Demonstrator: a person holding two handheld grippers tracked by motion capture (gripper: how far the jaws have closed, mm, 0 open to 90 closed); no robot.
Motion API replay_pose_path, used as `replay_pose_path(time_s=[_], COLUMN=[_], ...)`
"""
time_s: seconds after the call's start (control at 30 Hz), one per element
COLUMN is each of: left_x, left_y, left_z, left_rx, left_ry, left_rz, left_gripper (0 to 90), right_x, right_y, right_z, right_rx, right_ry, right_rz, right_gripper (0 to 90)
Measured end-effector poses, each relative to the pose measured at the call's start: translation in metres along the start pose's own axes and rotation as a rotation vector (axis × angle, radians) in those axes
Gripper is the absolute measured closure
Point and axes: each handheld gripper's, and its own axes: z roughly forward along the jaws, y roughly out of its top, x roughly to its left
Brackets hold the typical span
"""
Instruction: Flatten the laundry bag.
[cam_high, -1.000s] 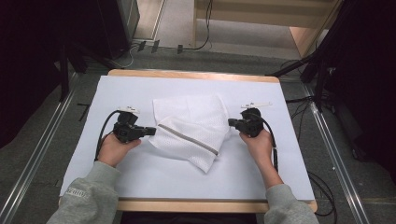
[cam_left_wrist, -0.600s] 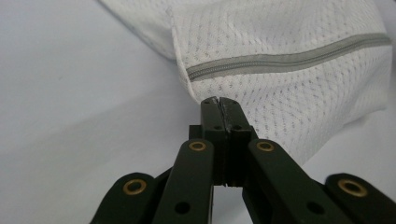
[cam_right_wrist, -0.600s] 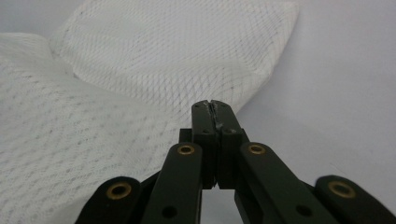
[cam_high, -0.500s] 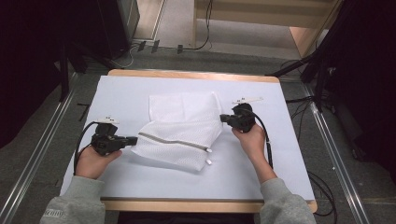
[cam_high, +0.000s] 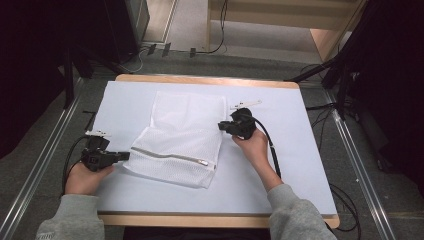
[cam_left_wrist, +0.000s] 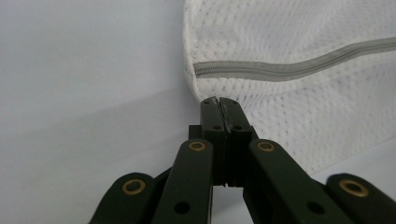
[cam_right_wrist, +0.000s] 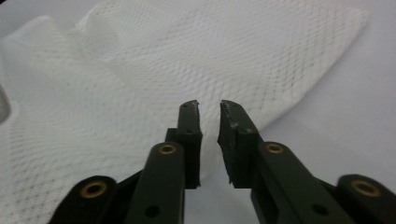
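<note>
1. Table (cam_high: 300, 150): white top with a wood edge, standing on grey floor (cam_high: 190, 60). Metal rails (cam_high: 45, 150) run along both sides, dark gear stands at 10 and 2 o'clock, and cables (cam_high: 345, 200) trail on the floor.
2. Mesh bag (cam_high: 180, 135): white, lying flat at the table's centre, folded so the near part overlaps the far part. Its grey zipper (cam_high: 170, 156) runs from 9 towards 4 o'clock. Contents cannot be told.
3. Left gripper (cam_high: 122, 156): at the bag's 9 o'clock, held by the left hand (cam_high: 85, 177). In the left gripper view the jaws are pressed together, tips at the bag's corner just under the zipper end; whether mesh is pinched between them cannot be told.
4. Right gripper (cam_high: 222, 126): at the bag's 3 o'clock edge, in the right hand (cam_high: 255, 147). Jaws stand slightly apart, nothing between them, with mesh just beyond the tips.
</note>
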Motion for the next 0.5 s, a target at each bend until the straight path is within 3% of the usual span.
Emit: replay_pose_path(time_s=[0.07, 0.17, 0.33, 0.5], left_x=[0.000, -0.001, -0.001, -0.003], left_y=[0.000, -0.001, -0.001, 0.008], left_z=[0.000, 0.001, -0.002, -0.002], left_rx=[0.003, 0.006, -0.025, -0.070], left_ry=[-0.021, -0.029, -0.062, -0.060], left_rz=[-0.002, 0.013, 0.023, 0.049], left_gripper=[90.0, 89.7, 72.2, 63.5], right_x=[0.002, 0.004, 0.011, 0.017], right_y=[0.001, -0.001, -0.014, -0.025], right_z=[-0.003, -0.012, -0.024, -0.026], right_rx=[-0.009, -0.025, -0.025, -0.005], right_ry=[-0.006, 0.003, 0.004, 0.007], right_rz=[-0.008, -0.008, -0.023, -0.032], right_gripper=[70.1, 67.2, 66.5, 63.6])
